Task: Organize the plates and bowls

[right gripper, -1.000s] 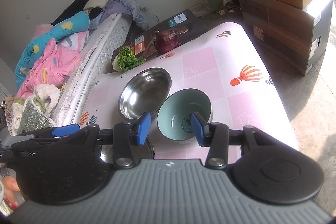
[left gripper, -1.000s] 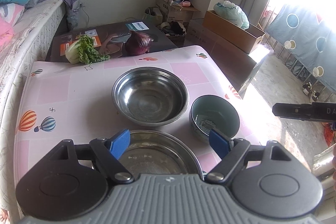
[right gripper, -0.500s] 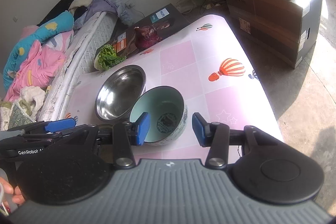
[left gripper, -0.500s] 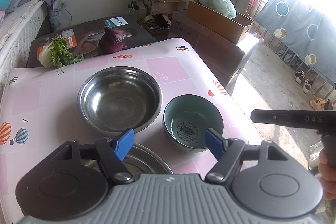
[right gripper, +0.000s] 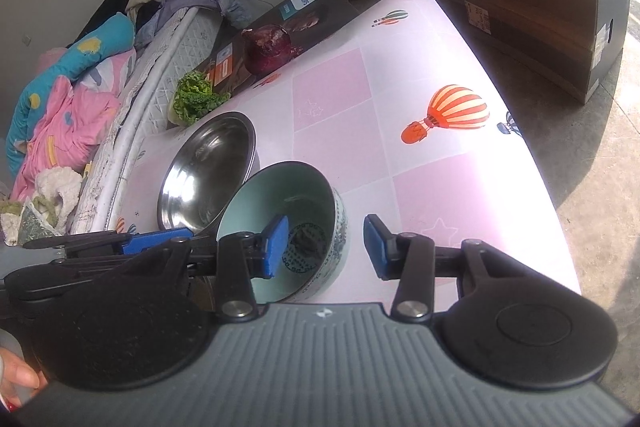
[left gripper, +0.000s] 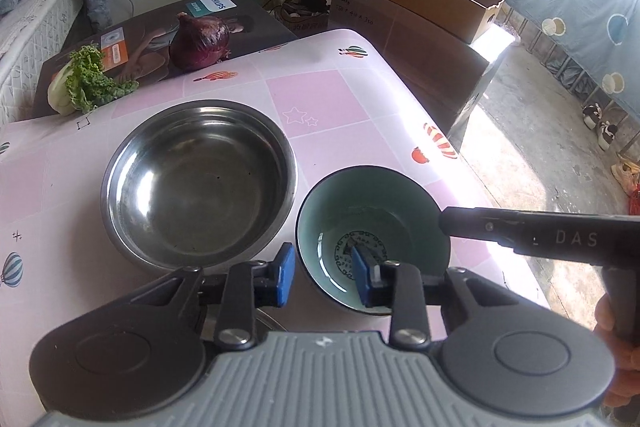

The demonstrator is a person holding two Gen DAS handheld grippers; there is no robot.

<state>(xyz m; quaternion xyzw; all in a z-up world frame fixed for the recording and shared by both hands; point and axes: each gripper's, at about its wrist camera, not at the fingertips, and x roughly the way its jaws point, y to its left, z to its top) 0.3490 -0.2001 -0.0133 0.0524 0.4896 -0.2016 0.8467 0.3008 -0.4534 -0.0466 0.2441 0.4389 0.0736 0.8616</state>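
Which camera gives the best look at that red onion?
The left wrist view: the onion sits large, sharp and unblocked on the dark box. The right wrist view shows the same onion whole too, but smaller and at a slant.

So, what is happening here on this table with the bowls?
A person holds a gripper in each hand, and both are at the teal bowl on the pink table. The left gripper straddles its near rim, one finger inside; its jaws have just been closing but do not yet press. The right gripper straddles the bowl's other side, open. No gripper is on the steel bowl beside it.
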